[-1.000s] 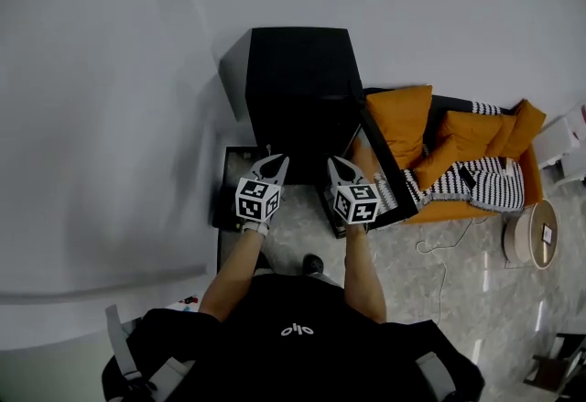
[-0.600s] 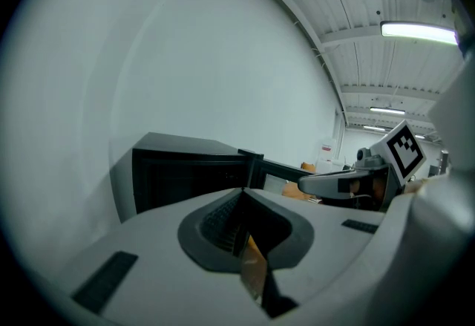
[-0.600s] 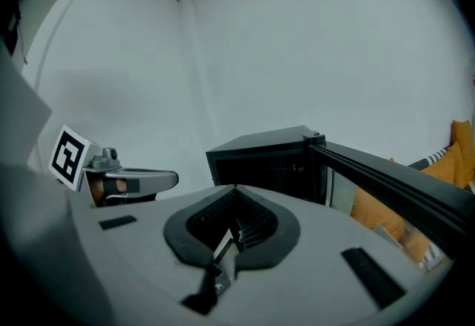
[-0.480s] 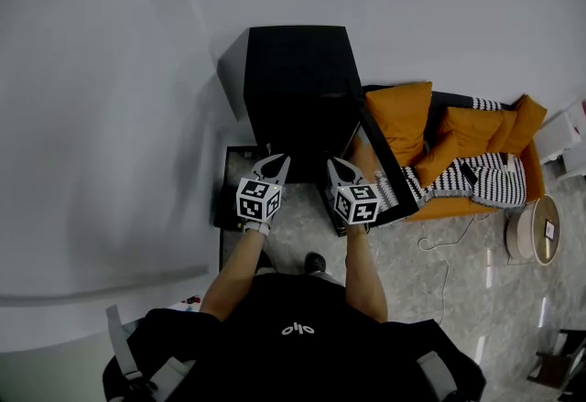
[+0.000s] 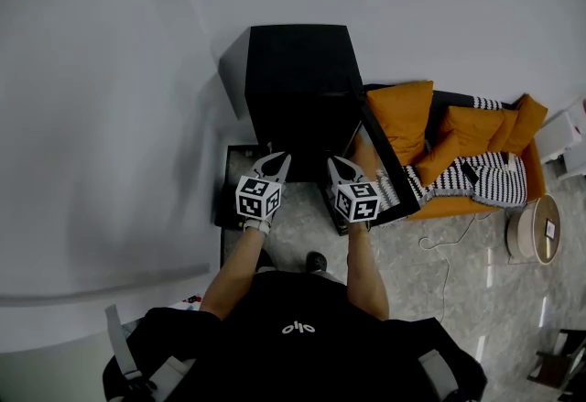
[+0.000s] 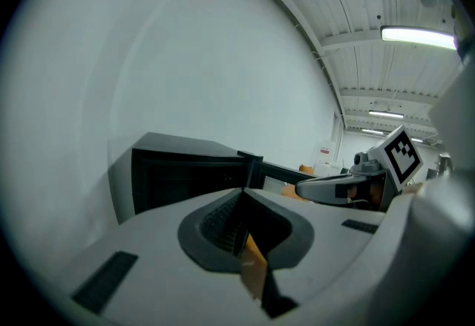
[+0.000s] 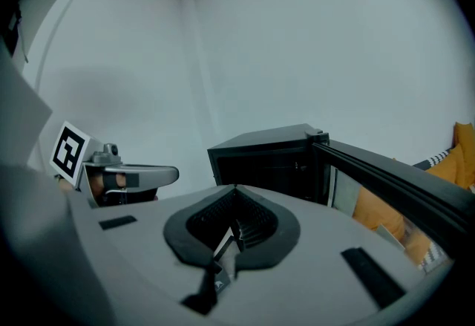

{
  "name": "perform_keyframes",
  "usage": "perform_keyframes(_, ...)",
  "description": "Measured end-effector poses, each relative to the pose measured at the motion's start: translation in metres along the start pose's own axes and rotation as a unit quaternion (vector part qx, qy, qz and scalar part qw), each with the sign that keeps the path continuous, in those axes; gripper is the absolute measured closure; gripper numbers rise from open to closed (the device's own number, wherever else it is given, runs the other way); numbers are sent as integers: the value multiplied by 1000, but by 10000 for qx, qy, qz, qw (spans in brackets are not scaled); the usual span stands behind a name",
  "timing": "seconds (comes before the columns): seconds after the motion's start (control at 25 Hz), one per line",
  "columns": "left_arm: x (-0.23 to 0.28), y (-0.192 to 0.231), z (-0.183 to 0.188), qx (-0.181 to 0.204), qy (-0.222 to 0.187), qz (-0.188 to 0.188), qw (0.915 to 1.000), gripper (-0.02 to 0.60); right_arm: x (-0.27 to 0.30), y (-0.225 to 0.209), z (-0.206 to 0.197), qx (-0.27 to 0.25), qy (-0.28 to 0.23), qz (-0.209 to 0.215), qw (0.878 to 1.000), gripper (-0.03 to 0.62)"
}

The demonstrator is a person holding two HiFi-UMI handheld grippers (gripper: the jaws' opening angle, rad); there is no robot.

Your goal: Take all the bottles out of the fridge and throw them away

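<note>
1. Bottles cannot be seen inside the dark fridge [image 5: 298,89] at upper centre, its door [image 5: 383,167] swung open rightward.
2. Left gripper [image 5: 275,160] and right gripper [image 5: 340,163] hover before it, jaws clenched and empty, unmoved over the past second.
3. No bottle is out; the task looks barely begun.

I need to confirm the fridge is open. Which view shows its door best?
The right gripper view: the fridge door stands swung wide, close by. The head view shows it from above as a dark edge; the left gripper view catches only a sliver.
</note>
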State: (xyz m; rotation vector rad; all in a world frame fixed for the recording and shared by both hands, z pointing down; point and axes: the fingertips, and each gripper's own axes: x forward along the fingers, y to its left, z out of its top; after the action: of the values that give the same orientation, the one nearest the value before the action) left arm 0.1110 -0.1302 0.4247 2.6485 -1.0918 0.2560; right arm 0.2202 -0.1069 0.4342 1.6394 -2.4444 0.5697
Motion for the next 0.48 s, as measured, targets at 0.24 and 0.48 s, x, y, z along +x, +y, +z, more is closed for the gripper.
perform_keyframes(0.24,-2,2,2,-1,-6,14,10000,574,1,1,1,-30,12,28,10000,585)
perform_keyframes(0.48,-2,1,1,-5,-23,12,10000,574,2,2,1,-55,11,45,10000,585)
